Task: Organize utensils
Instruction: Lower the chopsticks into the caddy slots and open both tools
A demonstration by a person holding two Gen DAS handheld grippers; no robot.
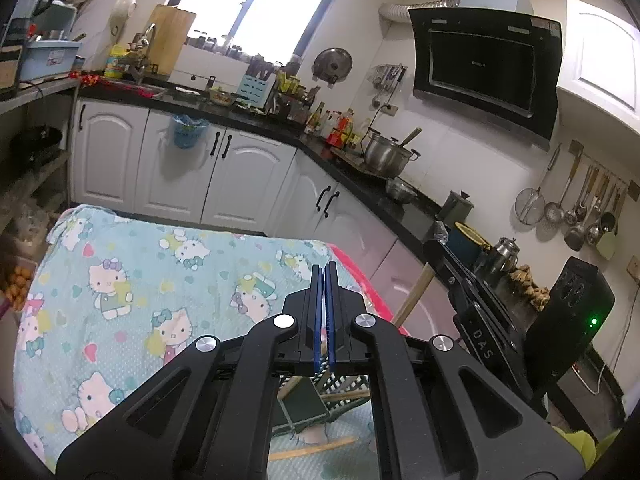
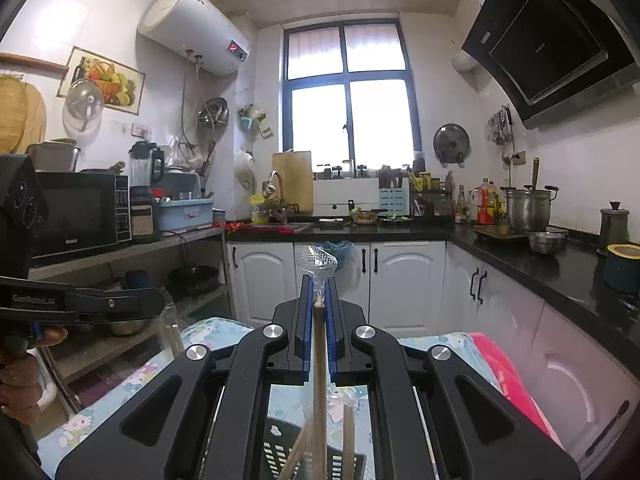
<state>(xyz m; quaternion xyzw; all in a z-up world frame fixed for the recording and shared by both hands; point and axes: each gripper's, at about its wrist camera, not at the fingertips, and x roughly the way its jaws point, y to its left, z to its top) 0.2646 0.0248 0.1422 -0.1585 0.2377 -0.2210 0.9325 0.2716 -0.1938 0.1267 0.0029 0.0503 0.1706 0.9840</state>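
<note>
My right gripper (image 2: 319, 280) is shut on a wooden utensil handle (image 2: 319, 320) wrapped in a clear plastic sleeve (image 2: 320, 260); the handle runs down between the blue pads toward a black slotted basket (image 2: 280, 448). Other wooden sticks (image 2: 348, 432) stand in that basket. In the left wrist view the right gripper (image 1: 472, 292) is to the right, holding the same handle (image 1: 414, 294) upright. My left gripper (image 1: 324, 270) is shut with nothing between its pads, above the basket (image 1: 340, 396). A loose wooden stick (image 1: 312, 450) lies on the cloth beside the basket.
The table wears a cartoon-cat cloth (image 1: 120, 280) with a pink edge (image 2: 504, 368). White cabinets and a black counter (image 2: 520, 256) wrap around behind and to the right. A shelf with a microwave (image 2: 76, 216) stands left. A hand (image 2: 24, 360) holds the left gripper.
</note>
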